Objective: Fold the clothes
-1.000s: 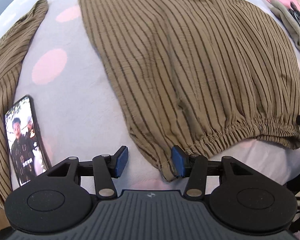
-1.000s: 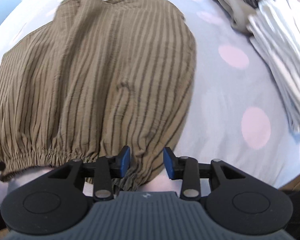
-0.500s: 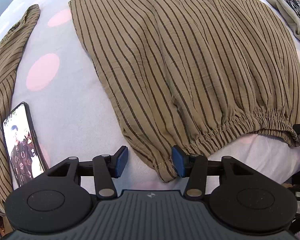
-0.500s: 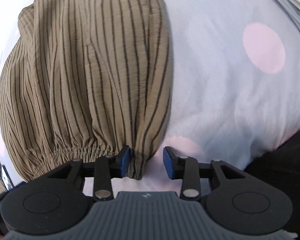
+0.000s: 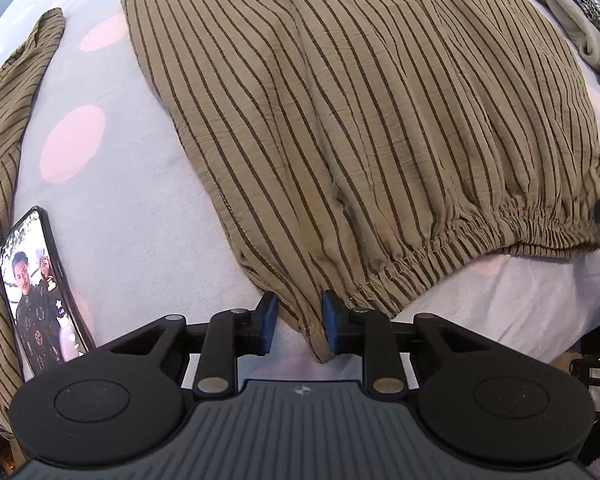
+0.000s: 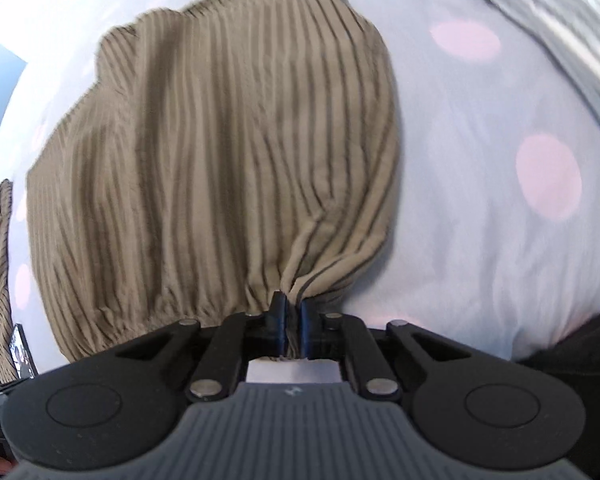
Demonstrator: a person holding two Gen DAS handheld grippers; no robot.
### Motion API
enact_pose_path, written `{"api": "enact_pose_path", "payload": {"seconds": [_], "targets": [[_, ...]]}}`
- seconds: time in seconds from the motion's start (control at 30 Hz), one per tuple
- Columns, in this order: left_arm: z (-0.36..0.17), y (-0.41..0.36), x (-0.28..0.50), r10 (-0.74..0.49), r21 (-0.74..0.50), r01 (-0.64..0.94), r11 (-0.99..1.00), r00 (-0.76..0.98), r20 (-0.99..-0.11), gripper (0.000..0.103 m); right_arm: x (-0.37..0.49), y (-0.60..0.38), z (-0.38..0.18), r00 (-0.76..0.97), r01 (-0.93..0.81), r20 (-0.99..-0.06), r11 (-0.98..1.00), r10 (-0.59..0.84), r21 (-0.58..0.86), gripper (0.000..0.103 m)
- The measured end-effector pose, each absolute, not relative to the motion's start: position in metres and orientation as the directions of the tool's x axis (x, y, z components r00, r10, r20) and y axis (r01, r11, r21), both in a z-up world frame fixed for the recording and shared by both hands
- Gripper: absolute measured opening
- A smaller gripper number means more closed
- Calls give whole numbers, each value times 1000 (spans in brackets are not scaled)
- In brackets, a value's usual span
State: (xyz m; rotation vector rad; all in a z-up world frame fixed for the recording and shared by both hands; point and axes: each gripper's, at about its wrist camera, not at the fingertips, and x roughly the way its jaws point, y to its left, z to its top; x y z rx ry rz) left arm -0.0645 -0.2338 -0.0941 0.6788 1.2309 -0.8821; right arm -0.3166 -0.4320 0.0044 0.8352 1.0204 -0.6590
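Lying crinkled across the frame's centre on a lilac pink-dotted blanket (image 5: pixel 148 216): thin tan striped shorts (image 5: pixel 360 120). Pinching the gathered elastic waistband corner at lower centre, right gripper (image 6: pixel 293 322), jaws just closing. Straddling the opposite hem corner, left gripper (image 5: pixel 299 322), narrowing, apparently not yet clamping. Glowing at lower left, a glossy phone (image 5: pixel 40 292).

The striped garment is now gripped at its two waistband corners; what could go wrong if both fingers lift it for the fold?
1. The left gripper has just been closing, but a gap still shows beside the corner of the striped garment; it may slip out when lifted.
2. The right gripper pinches only a small bunch, so the fold could come out uneven.
3. The phone lies close by on the bedsheet; dragged cloth might push it.
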Motion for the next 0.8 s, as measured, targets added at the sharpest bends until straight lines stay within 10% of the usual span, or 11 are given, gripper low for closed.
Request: {"api": "enact_pose_path", "payload": {"seconds": [0.37, 0.8], "targets": [[-77, -219, -29, -227, -95, 832, 547, 38, -973, 22, -271, -403, 78, 536, 605, -838, 739, -105, 295, 8], [-63, -202, -12, -242, -120, 807, 578, 29, -970, 20, -181, -346, 52, 551, 286, -786, 821, 281, 494, 7]]}}
